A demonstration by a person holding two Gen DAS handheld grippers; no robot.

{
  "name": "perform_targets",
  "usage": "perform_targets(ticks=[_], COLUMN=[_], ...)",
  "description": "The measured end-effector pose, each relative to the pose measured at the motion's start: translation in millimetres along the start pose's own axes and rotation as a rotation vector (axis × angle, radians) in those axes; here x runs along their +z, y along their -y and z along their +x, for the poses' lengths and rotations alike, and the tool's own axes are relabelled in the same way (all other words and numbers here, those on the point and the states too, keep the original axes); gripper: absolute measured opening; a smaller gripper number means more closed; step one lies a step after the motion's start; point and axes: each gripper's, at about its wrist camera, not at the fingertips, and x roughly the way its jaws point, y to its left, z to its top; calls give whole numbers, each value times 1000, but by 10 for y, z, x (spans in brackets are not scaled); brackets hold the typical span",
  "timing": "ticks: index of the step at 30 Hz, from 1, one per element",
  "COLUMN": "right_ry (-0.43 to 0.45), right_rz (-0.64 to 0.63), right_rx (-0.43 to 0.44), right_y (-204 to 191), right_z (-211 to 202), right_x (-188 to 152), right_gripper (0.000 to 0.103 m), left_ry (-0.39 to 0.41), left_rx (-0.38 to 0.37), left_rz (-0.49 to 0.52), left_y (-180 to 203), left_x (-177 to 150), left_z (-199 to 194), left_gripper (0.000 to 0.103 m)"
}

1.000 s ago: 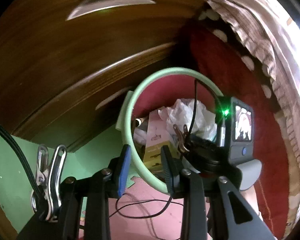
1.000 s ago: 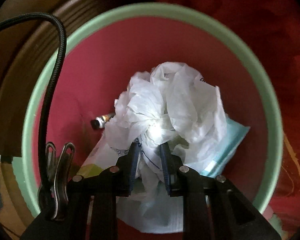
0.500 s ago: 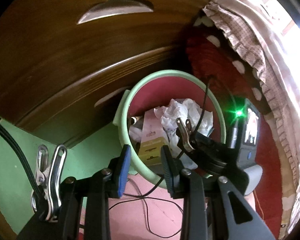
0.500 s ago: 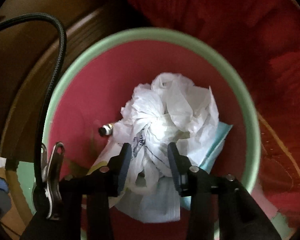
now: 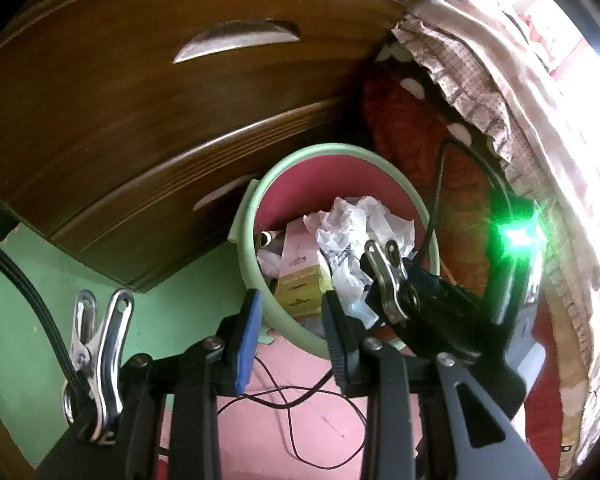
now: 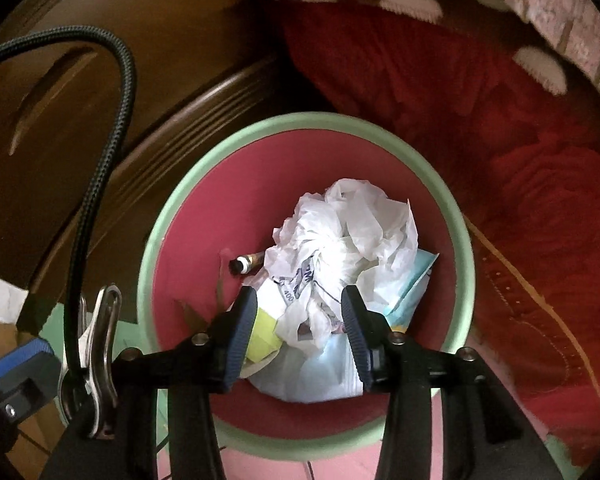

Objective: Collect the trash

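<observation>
A round trash bin with a green rim (image 6: 172, 208) and red inside stands on the floor; it also shows in the left wrist view (image 5: 256, 280). A crumpled white plastic bag (image 6: 348, 232) lies on top of the trash in it, over a pale blue packet (image 6: 416, 280), a small box (image 5: 300, 272) and a little bottle (image 6: 246, 262). My right gripper (image 6: 300, 308) is open above the bin, apart from the bag. My left gripper (image 5: 288, 316) is open and empty at the bin's near rim.
A dark wooden drawer chest (image 5: 140, 100) stands behind the bin. A red carpet (image 6: 500, 140) and a frilled bed cover (image 5: 500, 80) lie to the right. A thin black cable (image 5: 292, 396) runs over the pink floor. Green floor mat (image 5: 40, 280) at left.
My right gripper opened, let go of the white bag into the bin, and rose away from it. My left gripper drew back from the bin.
</observation>
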Motion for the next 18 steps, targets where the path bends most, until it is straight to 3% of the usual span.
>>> perform_targets(ticks=[4,16,18], right_ry=[13,97,107], right_rz=[-10,-56,-73], right_rx=[-13,-59,-75], right_y=[33,115,102], right_z=[-86,-1078,-1180], right_x=[-32,-272,-331], right_gripper=[46,47,55], left_ry=[5,22,29], left_rx=[-3,-18,-3], left_rz=[8,72,91], left_y=[12,111,110], left_x=[-23,-200,-231], left_z=[-52,-332,-372], left_gripper=[31,31,31])
